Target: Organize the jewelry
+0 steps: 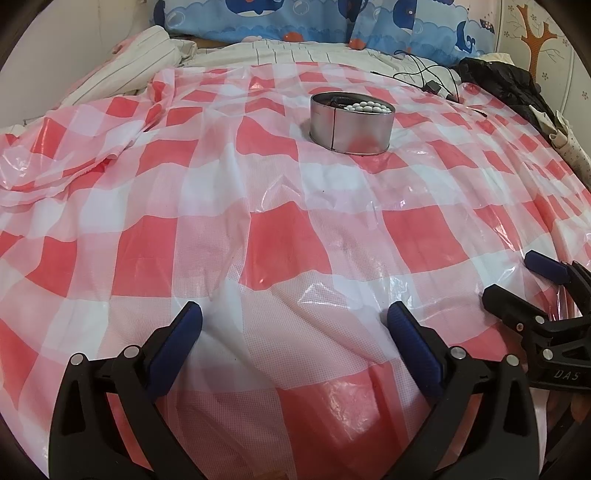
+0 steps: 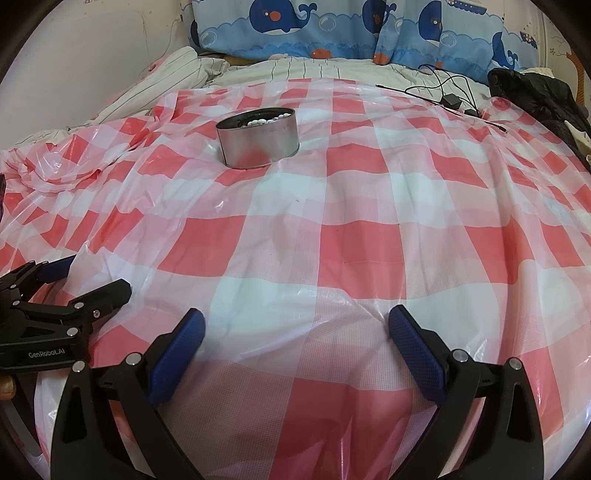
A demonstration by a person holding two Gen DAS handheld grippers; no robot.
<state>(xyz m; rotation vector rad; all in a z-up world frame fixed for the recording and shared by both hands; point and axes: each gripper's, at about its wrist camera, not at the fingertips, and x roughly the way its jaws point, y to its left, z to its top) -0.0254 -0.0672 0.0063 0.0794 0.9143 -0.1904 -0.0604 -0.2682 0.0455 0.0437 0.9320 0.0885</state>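
Left gripper (image 1: 294,320) fingers spread wide and empty, right gripper (image 2: 296,324) fingers likewise wide, both low over checked sheet (image 2: 369,236) on bed, tin (image 1: 351,122) of white beads (image 1: 365,108) stood well ahead, whale pillows (image 2: 332,29) behind.

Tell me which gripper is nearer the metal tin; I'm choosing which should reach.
Left, slightly, I'd judge. The left gripper faces the metal tin nearly straight ahead; the right gripper has it ahead-left.
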